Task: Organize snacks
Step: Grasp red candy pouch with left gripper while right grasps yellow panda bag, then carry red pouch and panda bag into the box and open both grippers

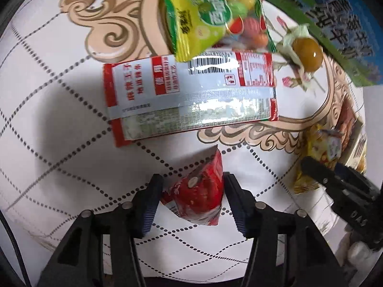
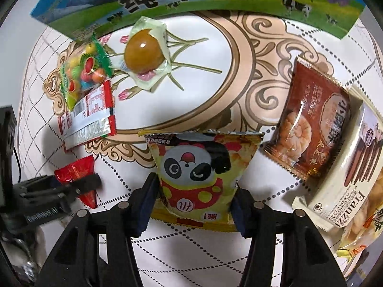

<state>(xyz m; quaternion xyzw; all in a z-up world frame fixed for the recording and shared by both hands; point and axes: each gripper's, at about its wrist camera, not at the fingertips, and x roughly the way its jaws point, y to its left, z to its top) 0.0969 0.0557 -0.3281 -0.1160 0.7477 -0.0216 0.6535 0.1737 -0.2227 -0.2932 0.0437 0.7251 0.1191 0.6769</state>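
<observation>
Left gripper (image 1: 192, 191) is clamping a small red triangular packet (image 1: 199, 193), its apex pointing away from the camera toward the red-and-silver sachet (image 1: 189, 95). Right gripper (image 2: 195, 198) is gripping the panda snack bag (image 2: 198, 174), long axis running forward between the fingers, above the patterned tablecloth (image 2: 203, 95).

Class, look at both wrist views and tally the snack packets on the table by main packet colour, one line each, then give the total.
Red: 2, small red packet, red-and-silver packet
Yellow: 1, panda bag
Green: 1, candy bag
Brown: 1, brown packet
Cream: 1, Franzzi packet
Clear: 1, wrapped egg
Total: 7
</observation>
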